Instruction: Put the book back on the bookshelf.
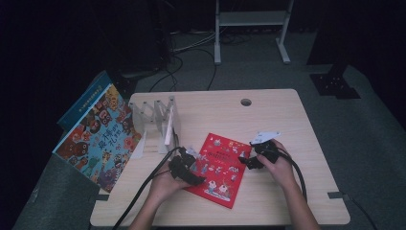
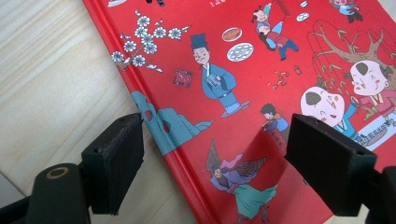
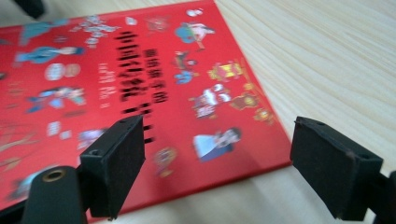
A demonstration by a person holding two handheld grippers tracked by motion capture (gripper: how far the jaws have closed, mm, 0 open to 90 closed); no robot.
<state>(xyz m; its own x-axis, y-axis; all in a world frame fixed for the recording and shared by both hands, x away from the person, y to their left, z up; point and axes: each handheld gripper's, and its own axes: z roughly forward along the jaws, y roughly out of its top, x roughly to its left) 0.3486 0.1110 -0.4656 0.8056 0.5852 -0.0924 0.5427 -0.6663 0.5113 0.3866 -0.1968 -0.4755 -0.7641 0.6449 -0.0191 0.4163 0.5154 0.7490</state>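
Progress looks early to us: the red book lies flat on the surface, our left tool and right tool both apart beside its edges, nothing gripped yet.

Light wood table with a cable hole near the back. On it: a red picture book lying flat, plus a clear folding book rack on the left side.
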